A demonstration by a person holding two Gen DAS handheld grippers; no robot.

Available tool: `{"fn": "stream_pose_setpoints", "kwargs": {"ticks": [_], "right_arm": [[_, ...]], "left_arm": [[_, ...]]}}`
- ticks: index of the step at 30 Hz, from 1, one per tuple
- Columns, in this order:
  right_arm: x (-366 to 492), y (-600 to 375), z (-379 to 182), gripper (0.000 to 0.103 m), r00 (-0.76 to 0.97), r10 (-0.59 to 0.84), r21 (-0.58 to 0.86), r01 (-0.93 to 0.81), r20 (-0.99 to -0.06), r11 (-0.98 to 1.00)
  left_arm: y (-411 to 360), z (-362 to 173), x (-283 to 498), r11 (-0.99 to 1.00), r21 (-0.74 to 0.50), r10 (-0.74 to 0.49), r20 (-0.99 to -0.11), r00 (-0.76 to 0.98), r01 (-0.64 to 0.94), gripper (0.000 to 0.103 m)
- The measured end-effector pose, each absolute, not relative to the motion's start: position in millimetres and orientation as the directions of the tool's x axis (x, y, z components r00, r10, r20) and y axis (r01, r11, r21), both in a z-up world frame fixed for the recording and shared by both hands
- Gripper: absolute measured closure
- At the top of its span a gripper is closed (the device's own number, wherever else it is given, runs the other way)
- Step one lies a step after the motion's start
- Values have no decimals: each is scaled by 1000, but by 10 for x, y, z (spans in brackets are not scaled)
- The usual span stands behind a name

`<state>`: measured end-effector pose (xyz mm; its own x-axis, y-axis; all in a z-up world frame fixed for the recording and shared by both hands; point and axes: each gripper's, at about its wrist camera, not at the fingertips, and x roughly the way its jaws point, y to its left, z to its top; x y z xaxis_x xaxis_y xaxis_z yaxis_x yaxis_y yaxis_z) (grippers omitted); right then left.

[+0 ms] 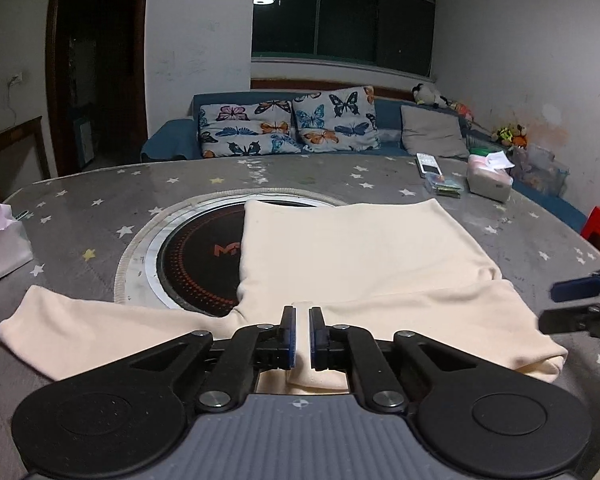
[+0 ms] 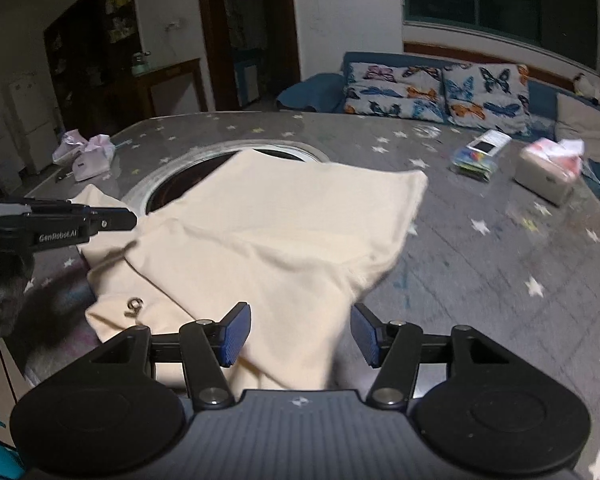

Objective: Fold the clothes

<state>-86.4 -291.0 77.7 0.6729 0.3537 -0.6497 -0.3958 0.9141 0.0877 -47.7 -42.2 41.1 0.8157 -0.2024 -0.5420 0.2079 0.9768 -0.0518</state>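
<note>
A cream long-sleeved shirt [image 1: 360, 256] lies on the grey star-patterned table [image 1: 100, 208], its body over part of the round cooktop. One sleeve [image 1: 92, 320] stretches to the left; the other sleeve [image 1: 440, 312] is folded across the near edge. My left gripper [image 1: 302, 330] is shut on a fold of the shirt at the near edge. My right gripper [image 2: 300, 334] is open, its jaws wide apart over the near part of the shirt [image 2: 268, 232]. It also shows in the left wrist view [image 1: 572, 304] at the right edge. The left gripper shows at the left of the right wrist view [image 2: 112, 216].
A round black cooktop [image 1: 196, 260] is set in the table. A tissue pack [image 1: 4, 244] sits at the left. A white tissue box [image 1: 490, 178], a remote [image 1: 428, 164] and a small packet [image 1: 444, 186] sit far right. A sofa with butterfly pillows [image 1: 292, 124] stands behind.
</note>
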Motion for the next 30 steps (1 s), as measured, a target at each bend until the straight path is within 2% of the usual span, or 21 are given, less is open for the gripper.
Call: {"fn": "stream_pose_setpoints", "kwargs": {"ticks": [8, 12, 15, 17, 18, 22, 25, 28, 30], "right_arm": [[-560, -2679, 590, 48, 635, 366, 84, -429, -680, 899], [-499, -2647, 500, 48, 612, 354, 82, -427, -707, 901], [-513, -2621, 525, 48, 612, 359, 77, -437, -705, 896], [-526, -2602, 555, 48, 612, 367, 78, -445, -700, 892], [-528, -2589, 571, 48, 612, 370, 77, -451, -699, 889], [-537, -2540, 611, 48, 610, 380, 72, -466, -695, 882], [-547, -2516, 627, 48, 610, 384, 73, -471, -693, 879], [-558, -2498, 644, 48, 610, 387, 73, -473, -691, 878], [-568, -2491, 662, 48, 612, 387, 71, -475, -690, 877]], "left_arm": [[-406, 190, -436, 975, -72, -209, -596, 775, 208, 96], [-245, 252, -464, 981, -94, -195, -574, 796, 172, 95], [-1, 309, -455, 992, -101, -117, -560, 820, 73, 90], [193, 311, -423, 995, -91, -27, -564, 826, -30, 74], [291, 308, -405, 993, -83, 21, -566, 824, -83, 71], [662, 280, -360, 962, -29, 210, -561, 801, -273, 70], [961, 254, -313, 919, -25, 313, -564, 764, -395, 61], [1214, 195, -245, 876, -28, 377, -580, 722, -481, 61], [1337, 159, -193, 863, -53, 375, -602, 706, -503, 61]]}}
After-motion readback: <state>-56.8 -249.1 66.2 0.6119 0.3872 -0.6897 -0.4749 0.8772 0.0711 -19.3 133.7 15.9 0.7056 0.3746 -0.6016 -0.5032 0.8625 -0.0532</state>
